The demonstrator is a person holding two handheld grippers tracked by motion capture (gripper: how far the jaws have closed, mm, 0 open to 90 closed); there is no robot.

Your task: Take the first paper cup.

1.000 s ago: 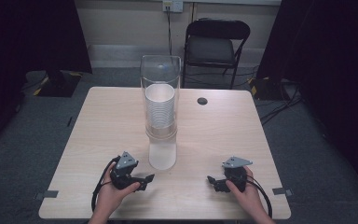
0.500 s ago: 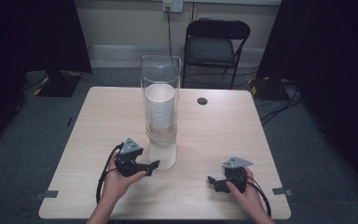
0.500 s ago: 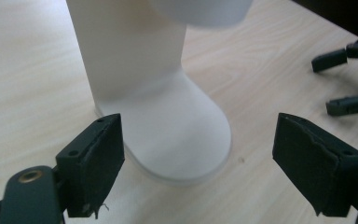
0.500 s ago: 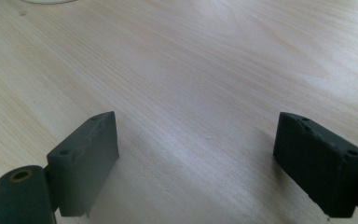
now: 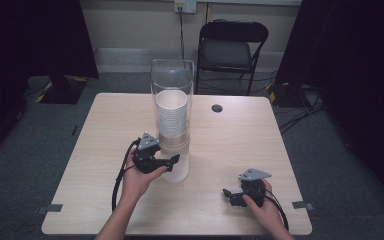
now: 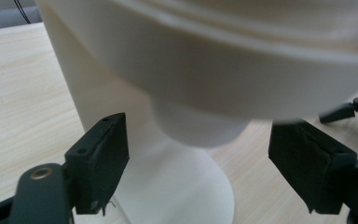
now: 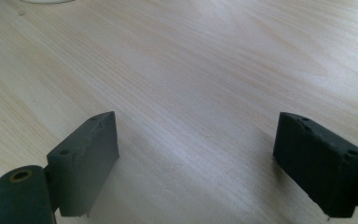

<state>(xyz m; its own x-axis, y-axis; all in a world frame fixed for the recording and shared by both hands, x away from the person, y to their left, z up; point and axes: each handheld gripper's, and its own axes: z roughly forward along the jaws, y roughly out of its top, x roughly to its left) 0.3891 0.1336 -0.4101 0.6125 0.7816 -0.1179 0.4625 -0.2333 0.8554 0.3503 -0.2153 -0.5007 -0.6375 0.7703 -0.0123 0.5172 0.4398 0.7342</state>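
A clear tube dispenser (image 5: 172,82) holds a stack of white paper cups (image 5: 171,116) and stands on a white base (image 5: 176,169) in the middle of the table. My left gripper (image 5: 173,160) is open at the base's left side. In the left gripper view its jaws stand wide on either side of the lowest cup's bottom (image 6: 196,126), which pokes out under the white collar (image 6: 242,79), without touching it. My right gripper (image 5: 228,195) rests low near the front right of the table, open, with bare wood between its fingers (image 7: 86,158).
The wooden table (image 5: 245,140) has a small black disc (image 5: 217,108) at the back right of the dispenser. A black folding chair (image 5: 232,47) stands behind the table. Dark curtains flank the room, and cables lie on the floor at the right.
My left gripper has moved forward and to the right, up to the dispenser's base, so its jaws now flank the lowest cup. The right gripper has stayed put.
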